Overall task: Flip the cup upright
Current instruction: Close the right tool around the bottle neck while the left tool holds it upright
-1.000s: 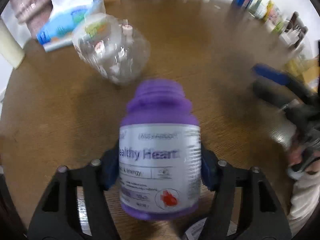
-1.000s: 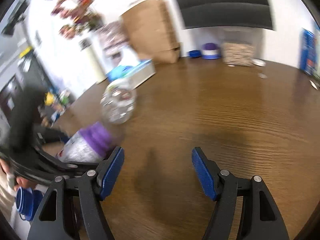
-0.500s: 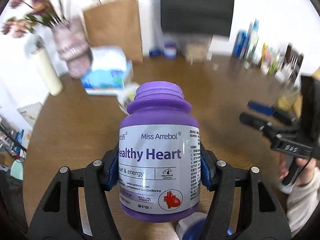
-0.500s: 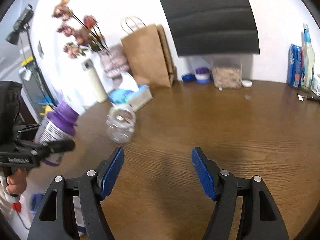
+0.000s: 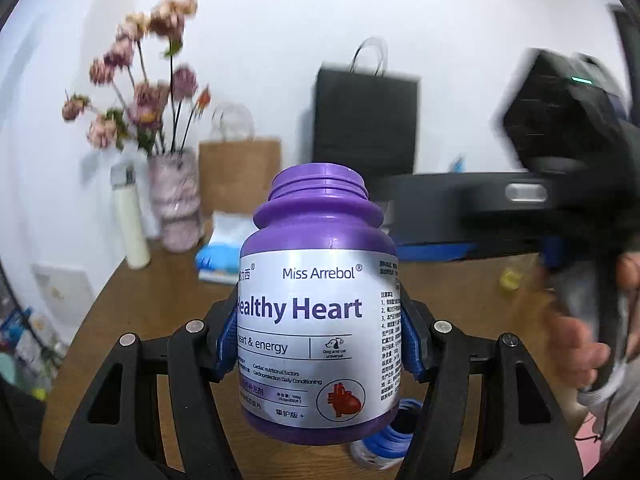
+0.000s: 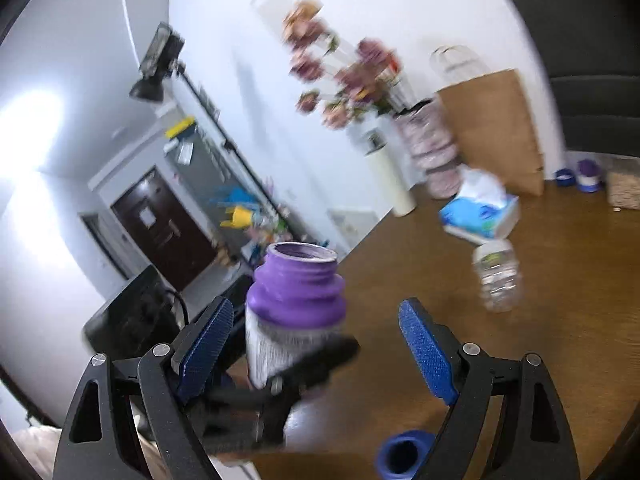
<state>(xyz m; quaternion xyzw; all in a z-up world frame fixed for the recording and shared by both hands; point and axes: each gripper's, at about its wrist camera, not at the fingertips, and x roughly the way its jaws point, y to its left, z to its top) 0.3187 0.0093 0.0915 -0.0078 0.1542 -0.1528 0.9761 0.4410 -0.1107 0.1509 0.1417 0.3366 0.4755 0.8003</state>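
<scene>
From the left wrist camera, the left gripper (image 5: 318, 344) has its blue-padded fingers (image 5: 225, 340) clamped on both sides of the purple plastic bottle with a silver "Healthy Heart" label (image 5: 316, 320). The bottle stands upright, its open threaded mouth on top, lifted above the brown wooden table (image 5: 160, 292). Behind the bottle to the left stand a pink vase of dried flowers (image 5: 174, 200) and a cream cylindrical flask (image 5: 130, 220); a blue-and-white tissue pack (image 5: 218, 252) lies just behind the bottle. The right gripper (image 5: 440, 216) reaches in blurred at the bottle's right.

From the right wrist camera, the right gripper (image 6: 316, 352) holds its fingers (image 6: 426, 354) spread wide apart, clasping nothing. The bottle (image 6: 294, 300) sits between them further ahead, held by the left gripper (image 6: 280, 376), though blur makes it hard to tell how near the fingers are. Right of the bottle a clear plastic bottle (image 6: 498, 276) rests on the table (image 6: 560, 320); below it lies a blue ring-shaped cap (image 6: 404, 454).
</scene>
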